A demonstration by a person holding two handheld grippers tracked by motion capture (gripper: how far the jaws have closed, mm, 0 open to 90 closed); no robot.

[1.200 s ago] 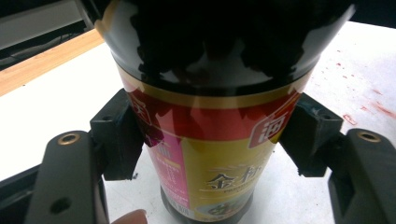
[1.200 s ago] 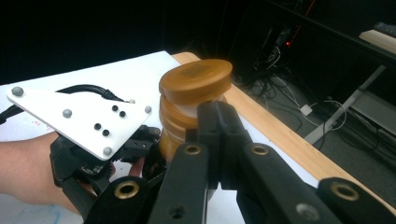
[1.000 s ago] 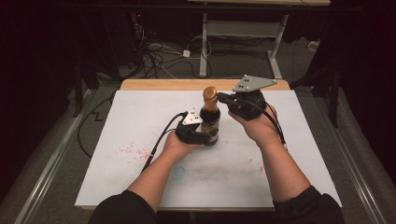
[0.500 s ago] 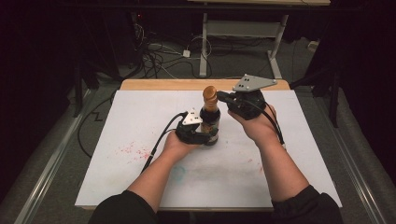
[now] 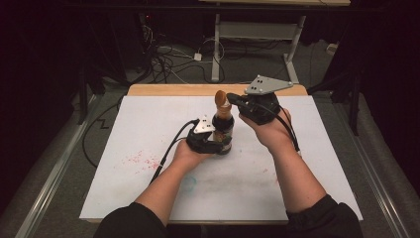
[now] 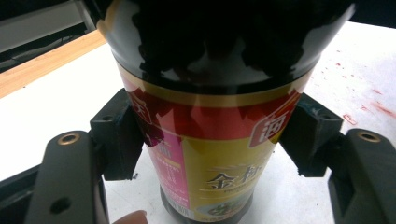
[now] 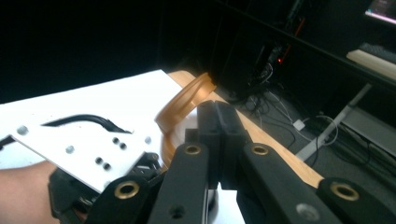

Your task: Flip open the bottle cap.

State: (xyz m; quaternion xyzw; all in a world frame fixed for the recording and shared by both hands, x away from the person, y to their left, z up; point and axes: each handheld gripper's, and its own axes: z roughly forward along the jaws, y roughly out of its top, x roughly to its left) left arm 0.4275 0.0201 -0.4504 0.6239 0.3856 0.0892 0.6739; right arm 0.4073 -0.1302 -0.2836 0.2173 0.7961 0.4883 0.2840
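Both pads of the left gripper clamp the lower body of one dark sauce bottle, while the right gripper is pinched together beside its brown flip cap, though whether it nips the cap I cannot tell. One bottle stands upright mid-table, glossy black with a red, gold and pink label. It rests on a white sheet speckled red, over a wooden table; cables lie on the dark floor behind.

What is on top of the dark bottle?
An orange-brown cap tops the bottle, flipped open. The right gripper sits beside it; the spout is hidden.
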